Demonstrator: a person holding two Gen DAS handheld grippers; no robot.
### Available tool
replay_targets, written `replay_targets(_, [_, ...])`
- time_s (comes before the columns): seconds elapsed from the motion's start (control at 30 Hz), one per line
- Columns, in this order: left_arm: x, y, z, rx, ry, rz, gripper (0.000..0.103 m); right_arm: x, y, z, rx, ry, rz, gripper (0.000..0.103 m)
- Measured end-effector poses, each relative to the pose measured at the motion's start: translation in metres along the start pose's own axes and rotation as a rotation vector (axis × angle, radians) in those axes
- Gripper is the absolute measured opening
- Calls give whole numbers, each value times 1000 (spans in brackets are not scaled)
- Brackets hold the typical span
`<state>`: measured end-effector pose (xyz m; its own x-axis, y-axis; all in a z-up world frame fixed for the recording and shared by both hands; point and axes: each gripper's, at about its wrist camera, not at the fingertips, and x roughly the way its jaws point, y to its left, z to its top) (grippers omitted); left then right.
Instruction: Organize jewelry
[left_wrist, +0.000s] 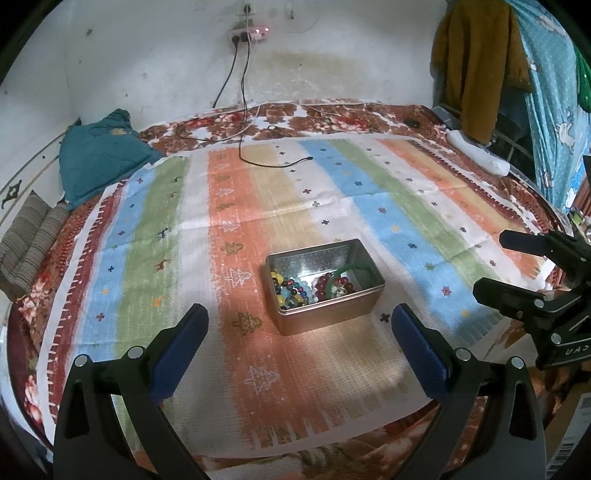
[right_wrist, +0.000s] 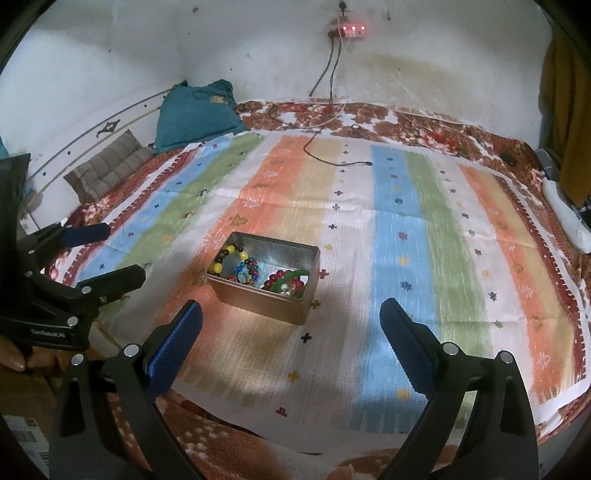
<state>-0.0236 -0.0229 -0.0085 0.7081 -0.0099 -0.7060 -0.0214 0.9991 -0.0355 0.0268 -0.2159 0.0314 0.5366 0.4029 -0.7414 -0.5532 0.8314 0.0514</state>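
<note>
The jewelry appears to be gathered already: every piece that can be seen lies inside the open tin (left_wrist: 325, 284), and none is seen loose on the striped cloth (left_wrist: 229, 206). The step in hand is judged to be either the end of the sorting or the moment before pieces are taken out; which of the two cannot be told.

On the left, the left tongs (left_wrist: 299, 325) are held wide open, with nothing between the blue pads (left_wrist: 177, 354). The tin is seen just ahead of them, slightly right of centre, and is not touched.

Inside the tin, a multicoloured bead bracelet (left_wrist: 290, 290) is heaped at the left end, and a dark red bead bracelet (left_wrist: 332, 286) with a green bangle (left_wrist: 349, 271) at the right end.

To the right, the right tongs (right_wrist: 291, 321) are likewise spread wide and hold nothing. From their camera the tin (right_wrist: 264, 299) is seen ahead and a little left, near but apart.

If a piece is to be lifted, a descent into the tin would be called for, with the pads narrowed to clear its walls. No lid is seen in either view.
</note>
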Motion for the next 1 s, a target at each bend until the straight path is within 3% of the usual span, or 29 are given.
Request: replay_targets(1.0, [-2,-2,1,7,-9,-10,97,0,0,-5,-12,-3,-17,98])
